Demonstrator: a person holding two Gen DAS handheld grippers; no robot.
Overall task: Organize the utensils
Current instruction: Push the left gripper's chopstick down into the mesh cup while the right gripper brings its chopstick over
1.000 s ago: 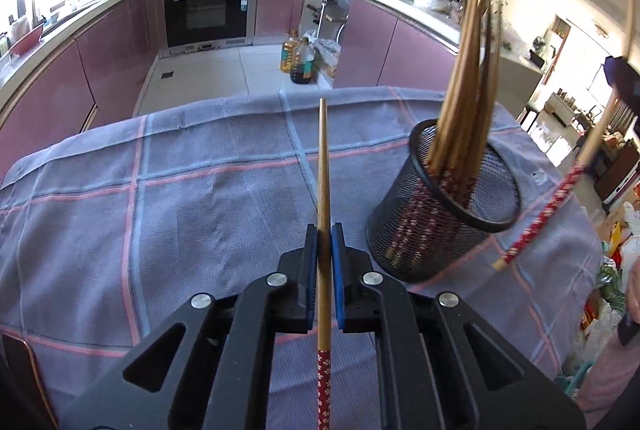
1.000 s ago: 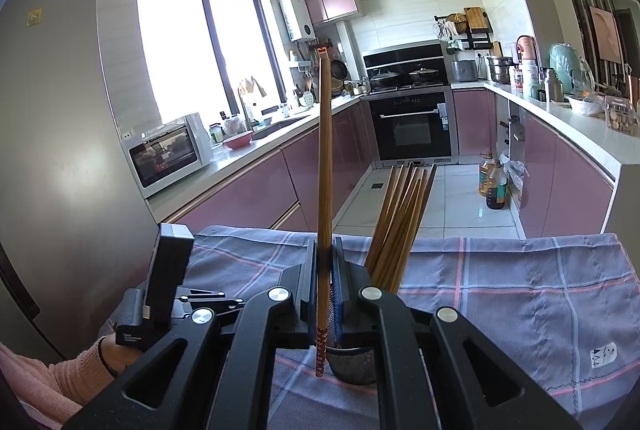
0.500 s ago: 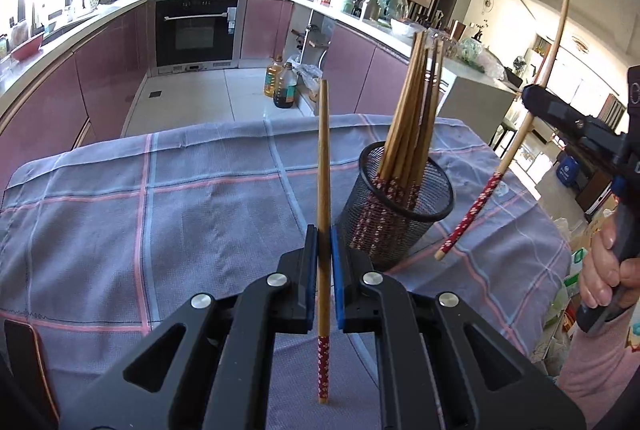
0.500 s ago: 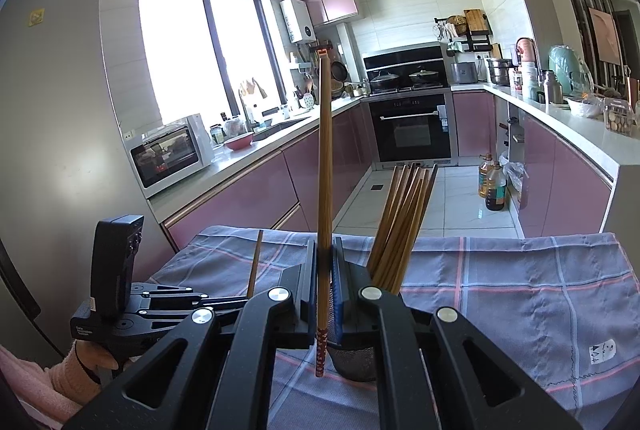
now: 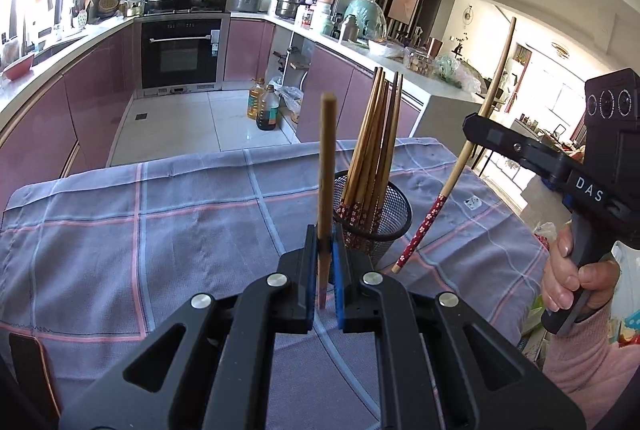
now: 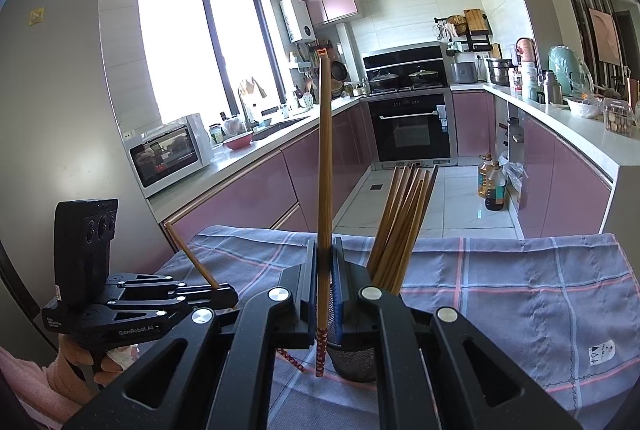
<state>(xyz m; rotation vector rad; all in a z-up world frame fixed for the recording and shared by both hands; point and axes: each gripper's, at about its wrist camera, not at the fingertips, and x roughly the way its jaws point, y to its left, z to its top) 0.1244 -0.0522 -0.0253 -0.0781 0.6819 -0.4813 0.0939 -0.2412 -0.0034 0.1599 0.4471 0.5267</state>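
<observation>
A black mesh holder stands on the checked cloth with several wooden chopsticks upright in it. My left gripper is shut on one chopstick, held upright just left of the holder. My right gripper is shut on another chopstick, upright, with its red patterned end beside the holder. In the left wrist view the right gripper holds its chopstick tilted, to the right of the holder. In the right wrist view the left gripper sits at lower left.
The table is covered by a grey-purple checked cloth. Its right edge is close to the holder. Kitchen counters, an oven and oil bottles on the floor lie behind the table.
The left gripper has tilted up and drawn back, so the holder now sits farther ahead and nearer centre. The right gripper and its chopstick have come closer to the holder.
</observation>
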